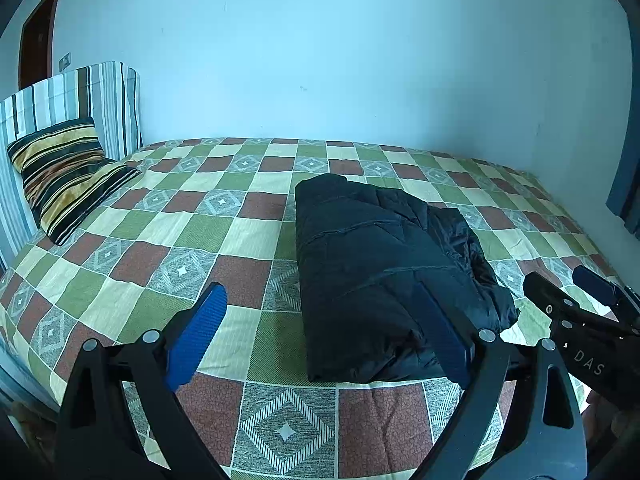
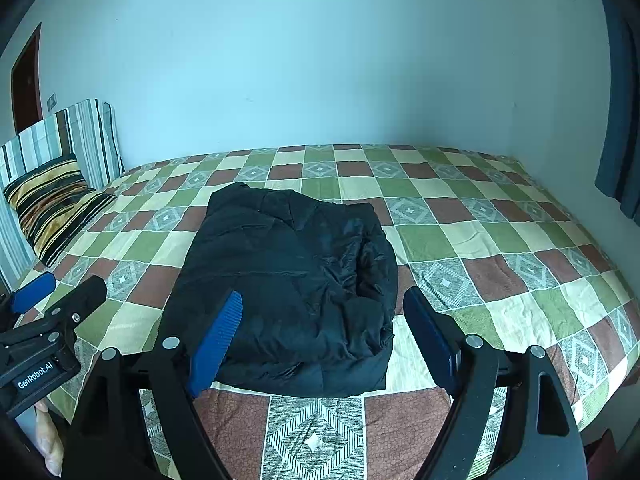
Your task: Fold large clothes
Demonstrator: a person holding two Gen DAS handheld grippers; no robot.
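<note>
A folded black puffy jacket (image 2: pixel 292 292) lay mid-frame on the bed's green-and-brown checked cover (image 2: pixel 500 248). Both the left hand-held gripper (image 1: pixel 320 336) and right hand-held gripper (image 2: pixel 324 340) were spread wide, holding nothing.

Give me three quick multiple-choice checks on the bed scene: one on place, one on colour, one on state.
1. Where does the black puffy quilted jacket lie?
A. on the checked patchwork bedspread
B. on the striped velvet pillow
C. on the floor

2. What colour are the pads on the fingers?
A. red
B. blue
C. yellow

3. What state is the right gripper in?
A. shut on the jacket
B. open, holding nothing
C. shut on the pillow

Answers: 1 A, it sits folded mid-bed; 2 B, ribbed blue pads show; 3 B, the fingers stand apart, pressing nothing.
</note>
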